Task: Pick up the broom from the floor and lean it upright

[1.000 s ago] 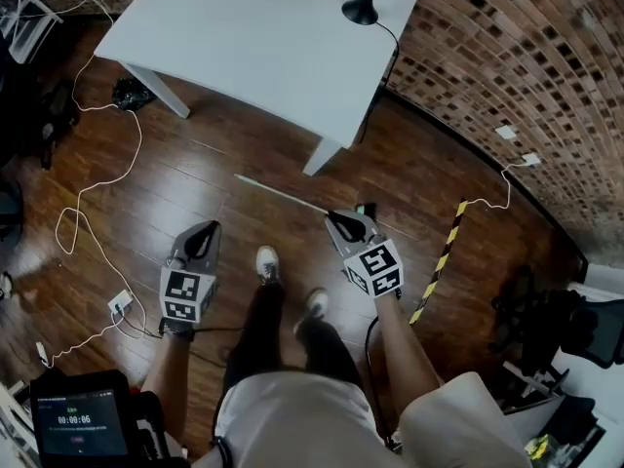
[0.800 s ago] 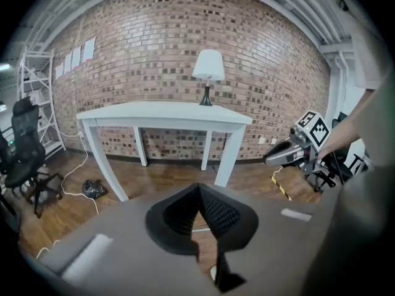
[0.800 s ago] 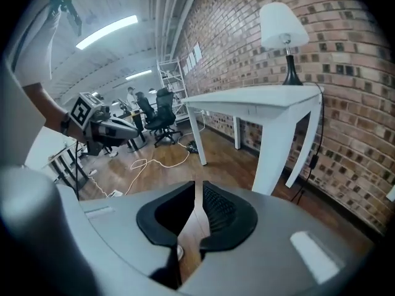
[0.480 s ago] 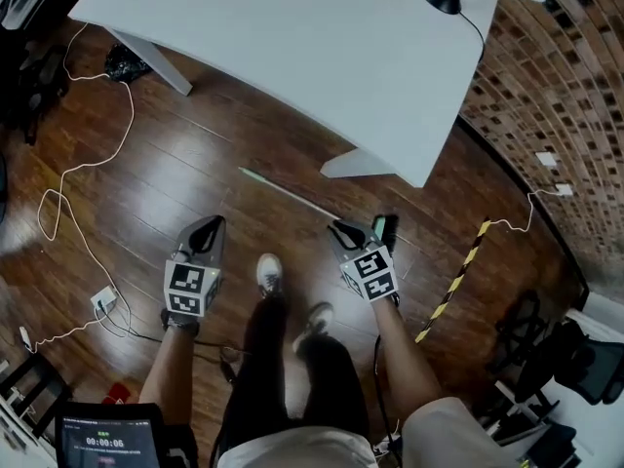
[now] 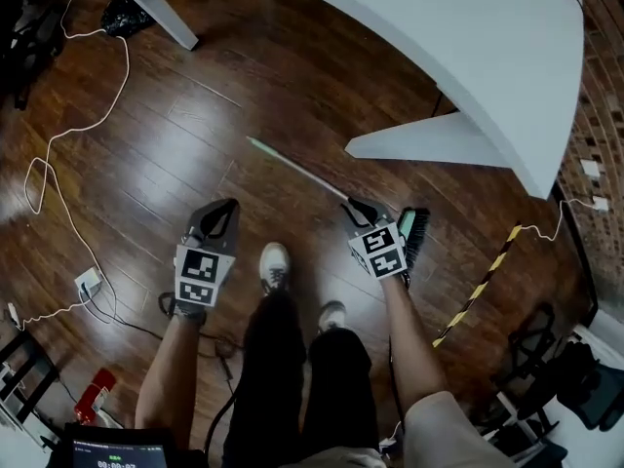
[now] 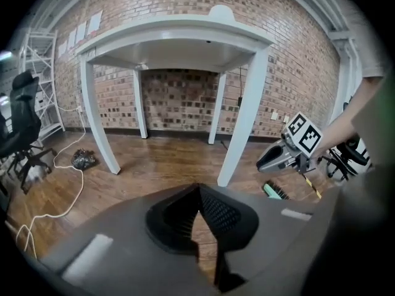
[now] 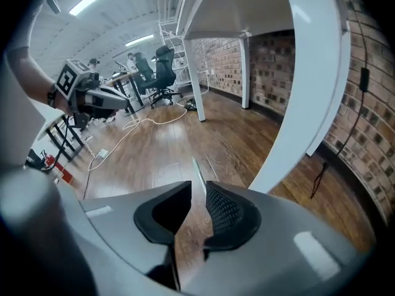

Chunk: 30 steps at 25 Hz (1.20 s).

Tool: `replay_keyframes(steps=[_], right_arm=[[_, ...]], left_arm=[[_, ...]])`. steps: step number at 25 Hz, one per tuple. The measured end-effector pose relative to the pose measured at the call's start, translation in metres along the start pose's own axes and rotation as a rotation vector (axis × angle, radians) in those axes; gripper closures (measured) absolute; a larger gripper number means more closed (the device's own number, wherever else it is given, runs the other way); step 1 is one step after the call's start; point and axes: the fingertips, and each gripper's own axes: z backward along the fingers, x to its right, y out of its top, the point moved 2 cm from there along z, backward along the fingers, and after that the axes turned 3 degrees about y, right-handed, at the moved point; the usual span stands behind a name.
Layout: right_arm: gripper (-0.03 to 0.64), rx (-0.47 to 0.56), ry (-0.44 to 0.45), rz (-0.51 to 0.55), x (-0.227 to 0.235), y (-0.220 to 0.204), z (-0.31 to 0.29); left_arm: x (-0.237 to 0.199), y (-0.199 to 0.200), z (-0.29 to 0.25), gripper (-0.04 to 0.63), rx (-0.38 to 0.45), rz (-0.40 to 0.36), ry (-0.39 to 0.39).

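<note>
— Where the broom (image 5: pixel 297 169) is entered, what is noted of its make and place?

— It is recorded lying flat on the dark plank floor (image 5: pixel 195 115), which is glossy and streaked with glare. A thin, straight, pale green handle is seen. It ends in a green head set with dark bristles, just beside the right claw (image 5: pixel 357 206).

— How are the claws logged?

— Right claw: the ribbed black pads are held apart, the jaws having just been opening. In the right gripper view the handle is seen running along the line of the gap, on the floor past the pads, and no clamping is seen. Left claw (image 5: pixel 222 211): the tips are closed together with nothing between them. Only floorboards are seen through the hollow below the tips.

— What is hidden or cut off?

— In the head view, the stretch where handle meets head is covered by the right claw. The white counter (image 5: pixel 468 47), smooth and matte, is cut by the top and right edges. Of the broom, only part of the head is caught in the left gripper view. Whether a pad brushes the handle cannot be settled.

— What is changed against the earlier head views?

— Both claws are found lower and closer to the floor. The right one is now set over the handle near the head. The bristles, mostly covered before, are now shown, and the black lamp once seen on the counter is out of frame. The broom itself is unmoved on the boards.
</note>
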Motion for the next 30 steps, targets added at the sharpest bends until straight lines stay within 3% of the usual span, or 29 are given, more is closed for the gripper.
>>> replay_keyframes(steps=[6,11,14,19,23,30], right_arm=[[0.495,-0.087,0.034,0.095,0.014,-0.042,-0.078],[0.488,-0.165,0.063,0.189,0.021,-0.078,-0.139],[0.488,-0.184,0.074,0.236,0.027,-0.093,-0.173],[0.483,-0.170,0.045,0.219,0.048,-0.116,-0.229],[0.467,-0.189,0.052,0.215,0.049,-0.128,-0.257],[0.462,-0.330,0.131,0.408,0.041,-0.140,-0.287]], left_arm=[[0.018,-0.053,-0.032,0.595,-0.001,0.023,-0.010],[0.037,-0.123,-0.074,0.595,-0.035,0.000,-0.031],[0.041,-0.153,-0.104,0.595,-0.038,0.019,-0.007],[0.041,-0.194,-0.160,0.595,-0.053,0.092,0.083],[0.045,-0.213,-0.189,0.595,-0.065,0.166,0.120],[0.063,-0.225,-0.196,0.595,-0.081,0.143,0.062]])
